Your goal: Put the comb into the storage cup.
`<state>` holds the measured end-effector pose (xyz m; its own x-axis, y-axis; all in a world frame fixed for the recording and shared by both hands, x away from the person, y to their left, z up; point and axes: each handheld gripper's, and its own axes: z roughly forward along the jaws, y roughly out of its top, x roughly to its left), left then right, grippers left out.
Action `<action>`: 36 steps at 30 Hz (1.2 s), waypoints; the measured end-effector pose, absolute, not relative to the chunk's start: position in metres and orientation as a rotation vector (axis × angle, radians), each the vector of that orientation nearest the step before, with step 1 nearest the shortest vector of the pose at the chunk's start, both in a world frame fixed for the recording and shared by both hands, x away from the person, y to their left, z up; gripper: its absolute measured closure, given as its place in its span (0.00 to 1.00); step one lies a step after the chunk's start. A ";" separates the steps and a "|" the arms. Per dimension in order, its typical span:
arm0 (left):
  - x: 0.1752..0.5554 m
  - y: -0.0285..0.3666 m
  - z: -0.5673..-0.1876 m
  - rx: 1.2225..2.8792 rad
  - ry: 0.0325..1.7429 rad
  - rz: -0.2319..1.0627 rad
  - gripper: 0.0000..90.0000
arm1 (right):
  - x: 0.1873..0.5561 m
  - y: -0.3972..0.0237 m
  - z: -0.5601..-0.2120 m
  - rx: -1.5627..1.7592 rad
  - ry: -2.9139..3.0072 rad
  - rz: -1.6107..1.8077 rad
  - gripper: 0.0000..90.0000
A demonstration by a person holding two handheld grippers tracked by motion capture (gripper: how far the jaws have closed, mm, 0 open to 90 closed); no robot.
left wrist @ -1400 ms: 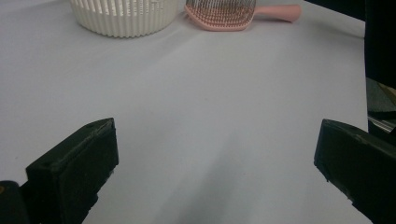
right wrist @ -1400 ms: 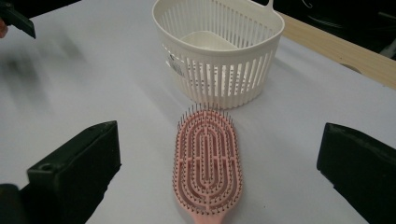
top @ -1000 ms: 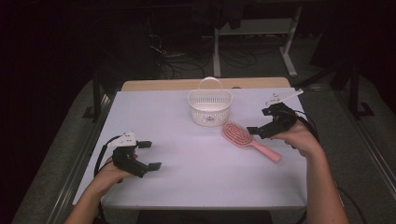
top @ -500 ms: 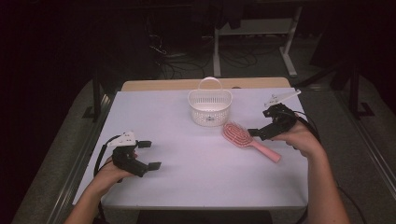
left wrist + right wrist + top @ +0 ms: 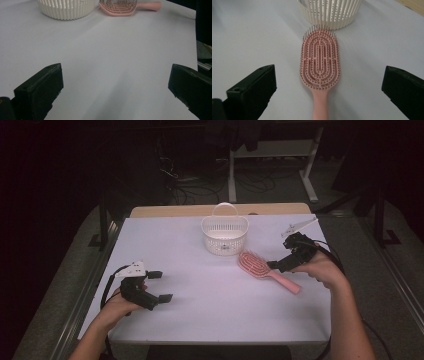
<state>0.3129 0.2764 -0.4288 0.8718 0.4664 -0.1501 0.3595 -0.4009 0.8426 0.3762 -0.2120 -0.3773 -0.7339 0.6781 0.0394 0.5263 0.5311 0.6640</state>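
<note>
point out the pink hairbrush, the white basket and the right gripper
pink hairbrush [image 5: 320,62]: right gripper view, middle of the bristle head.
white basket [image 5: 225,236]: high view, slotted front wall.
right gripper [image 5: 274,265]: high view, between its open jaw tips, above the brush handle.

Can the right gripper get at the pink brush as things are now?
Probably yes. The right gripper hovers open over the brush, handle lined up between its jaws, and nothing lies between them.

Both grippers [image 5: 160,286] [image 5: 274,265] low, jaws wide apart.
</note>
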 end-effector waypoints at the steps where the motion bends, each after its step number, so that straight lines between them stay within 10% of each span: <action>1: 0.313 0.277 -0.429 2.030 0.601 0.134 0.00 | 0.376 -0.212 -0.378 1.015 2.549 0.980 0.00; 36: 0.311 0.277 -0.429 2.034 0.599 0.135 0.00 | 0.379 -0.204 -0.395 1.017 2.668 0.722 0.00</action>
<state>0.3113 0.2771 -0.4290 0.8725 0.4661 -0.1469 0.3579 -0.4047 0.8415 0.3785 -0.2045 -0.3949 -0.7445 0.6675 -0.0087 0.5721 0.6447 0.5069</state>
